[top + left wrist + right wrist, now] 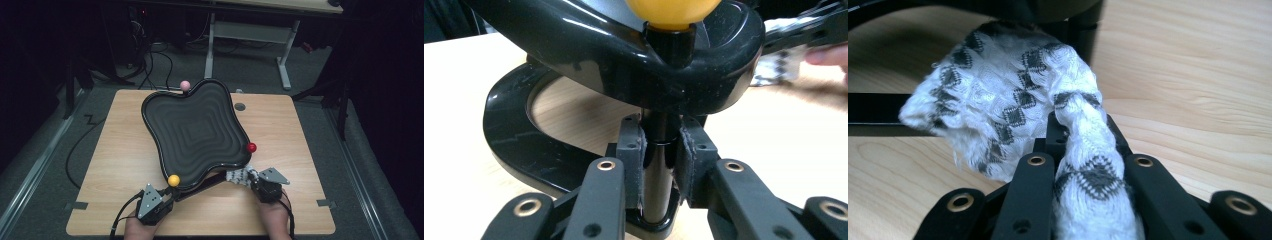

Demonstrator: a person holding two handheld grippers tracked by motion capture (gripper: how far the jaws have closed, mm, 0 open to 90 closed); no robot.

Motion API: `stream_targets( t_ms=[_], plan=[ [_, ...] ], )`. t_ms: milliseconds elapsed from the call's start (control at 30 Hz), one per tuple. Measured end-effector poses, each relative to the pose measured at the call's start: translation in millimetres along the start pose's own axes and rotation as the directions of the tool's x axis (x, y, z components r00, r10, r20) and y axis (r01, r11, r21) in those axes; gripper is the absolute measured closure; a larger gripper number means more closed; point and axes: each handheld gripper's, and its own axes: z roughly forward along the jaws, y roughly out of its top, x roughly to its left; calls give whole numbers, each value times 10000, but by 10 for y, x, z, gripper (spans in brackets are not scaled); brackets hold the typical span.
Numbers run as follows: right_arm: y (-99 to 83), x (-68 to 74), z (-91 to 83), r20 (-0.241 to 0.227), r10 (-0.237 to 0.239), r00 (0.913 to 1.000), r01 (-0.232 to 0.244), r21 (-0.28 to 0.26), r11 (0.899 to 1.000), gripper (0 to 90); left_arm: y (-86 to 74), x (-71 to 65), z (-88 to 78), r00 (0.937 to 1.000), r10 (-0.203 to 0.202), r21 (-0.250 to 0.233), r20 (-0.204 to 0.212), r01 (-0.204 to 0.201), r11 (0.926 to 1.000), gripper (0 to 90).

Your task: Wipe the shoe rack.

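Presently I hold two things near the front edge of the surface (115,150). My left hand-held gripper (659,165) is clamped on the upright black post (656,170) beneath the yellow ball (173,180), at the front-left corner of the black wavy tray (195,130). My right hand-held gripper (1083,165) is closed on a white knitted cloth with grey diamonds (1013,105), just off the tray's front-right lobe, beside the stand's black crossbar (873,115).

Handling, as I judge it: the tray and its stand look rigid, glossy and probably slippery, so the thin post is the sensible place to grip, low down, where the pads meet it squarely. The tray is broad for a single hold and could swing about the post. The cloth is soft, light and limp; it bunches between the jaws and trails a loose fold forward, so only the pinched part is controlled.

Contents: the tray's ribbed bowl holds nothing. A red ball (251,147) sits at its right rim and a pink ball (185,85) at its far rim, each on the edge, not inside.
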Motion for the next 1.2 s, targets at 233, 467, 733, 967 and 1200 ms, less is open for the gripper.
stream_targets(
  t_ms=[233, 467, 733, 967, 1200],
  plan=[
    [-124, -379, -396, 1413, 359, 9893, -322, -286, 9991, 808, 60, 79, 127, 10000, 17, 85, 84, -17, 10000, 748],
    [-137, -569, -442, 1925, 1016, 9760, -924, -559, 9941, 808, 35, 135, 49, 9996, -113, 117, -275, 117, 9999, 748],
    [54, -202, -48, 1132, 202, 9934, -173, -272, 9995, 807, -54, 224, -149, 9957, -339, 16, -863, 342, 9994, 746],
    [154, 152, -173, -420, 495, 9979, -529, -855, 9949, 811, -41, 257, -131, 9954, -341, 85, -899, 350, 9994, 747],
    [71, 131, -242, -919, 847, 9922, -926, -859, 9920, 813, -18, 286, -88, 9949, -437, 108, -914, 449, 9989, 748]
  ],
)
